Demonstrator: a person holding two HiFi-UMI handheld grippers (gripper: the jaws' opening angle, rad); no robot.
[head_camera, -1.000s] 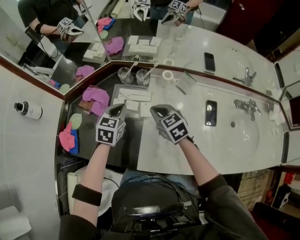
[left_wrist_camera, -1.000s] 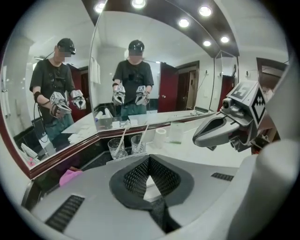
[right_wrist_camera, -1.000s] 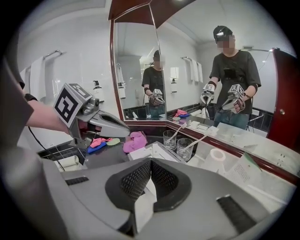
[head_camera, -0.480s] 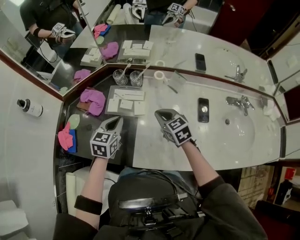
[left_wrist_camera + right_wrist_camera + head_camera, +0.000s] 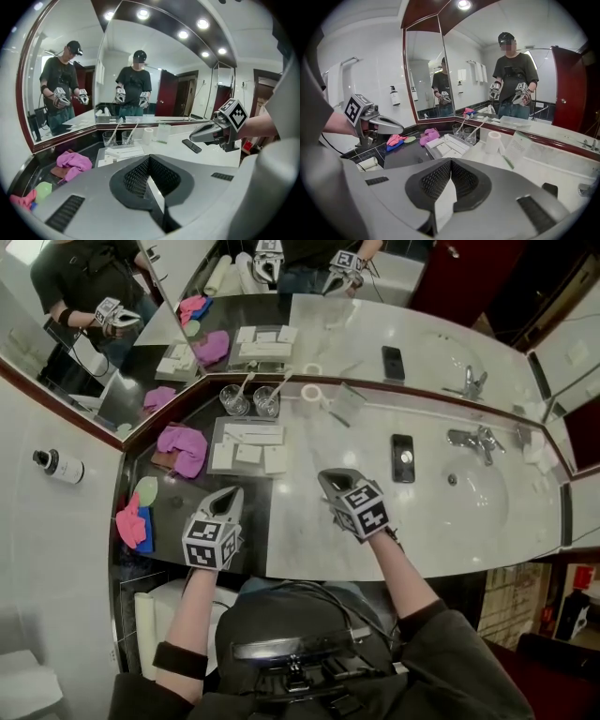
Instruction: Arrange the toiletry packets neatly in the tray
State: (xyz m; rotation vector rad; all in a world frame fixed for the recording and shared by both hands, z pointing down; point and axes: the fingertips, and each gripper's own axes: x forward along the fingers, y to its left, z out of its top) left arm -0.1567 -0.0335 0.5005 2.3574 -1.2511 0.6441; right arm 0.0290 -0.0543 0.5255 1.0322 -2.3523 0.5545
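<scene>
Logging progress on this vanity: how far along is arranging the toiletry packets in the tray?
Done, it seems: the white toiletry packets lie flat in the grey rectangular tray, a long one at the back, three small ones in a row in front. In hand: nothing; the left tongs and right tongs are shut, empty, short of the tray. Left: at most squaring the small packets; I see no loose packet elsewhere.

A phone (image 5: 401,457) lies near the faucet (image 5: 466,439); two glasses (image 5: 234,399) perhaps hold toothbrushes.
</scene>
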